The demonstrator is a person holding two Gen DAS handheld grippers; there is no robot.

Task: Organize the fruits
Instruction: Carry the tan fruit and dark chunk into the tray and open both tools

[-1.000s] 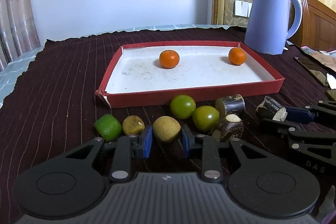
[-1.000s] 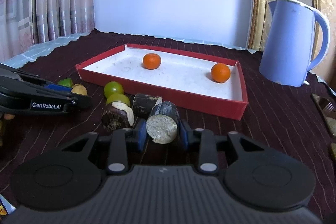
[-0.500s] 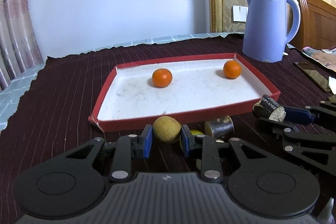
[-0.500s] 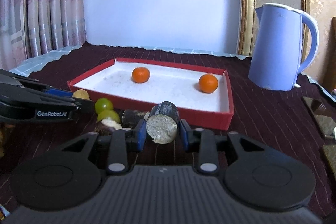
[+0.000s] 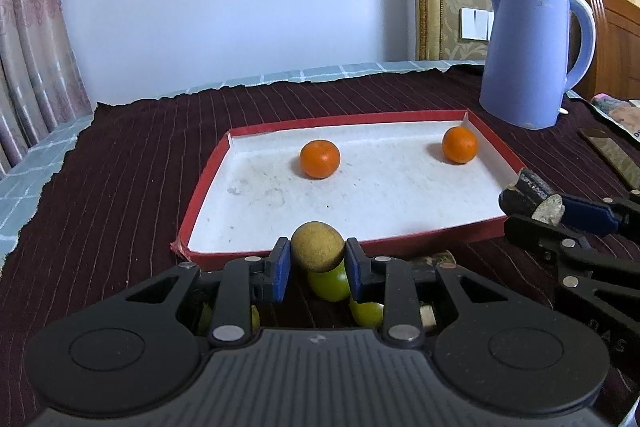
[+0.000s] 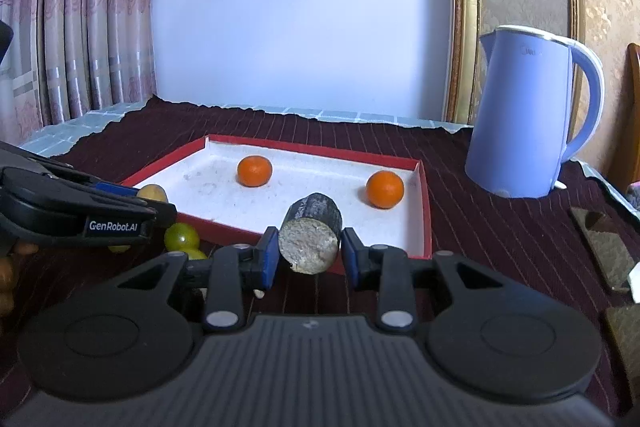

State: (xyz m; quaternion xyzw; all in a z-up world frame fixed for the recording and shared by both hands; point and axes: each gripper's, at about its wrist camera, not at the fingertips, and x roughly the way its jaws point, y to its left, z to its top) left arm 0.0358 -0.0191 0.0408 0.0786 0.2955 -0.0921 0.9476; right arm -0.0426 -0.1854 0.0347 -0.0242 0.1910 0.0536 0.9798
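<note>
Both my grippers have lifted their loads to the tray's (image 5: 436,237) near edge. Left gripper (image 5: 317,263) clamps the brown fruit (image 5: 317,246); right gripper (image 6: 308,255) clamps the cane piece (image 6: 312,234), both held above the cloth (image 5: 120,187).

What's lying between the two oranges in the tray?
Nothing: only bare white tray floor separates the left orange and right orange, in both wrist views.

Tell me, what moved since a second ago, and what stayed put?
Both grippers lifted their catch off the cloth toward the red tray. The left gripper carries the round brown fruit, and the right gripper carries the dark cut stalk piece. Nothing was grabbed or dropped. The two oranges in the tray, the green fruits on the cloth and the blue kettle stayed put.
</note>
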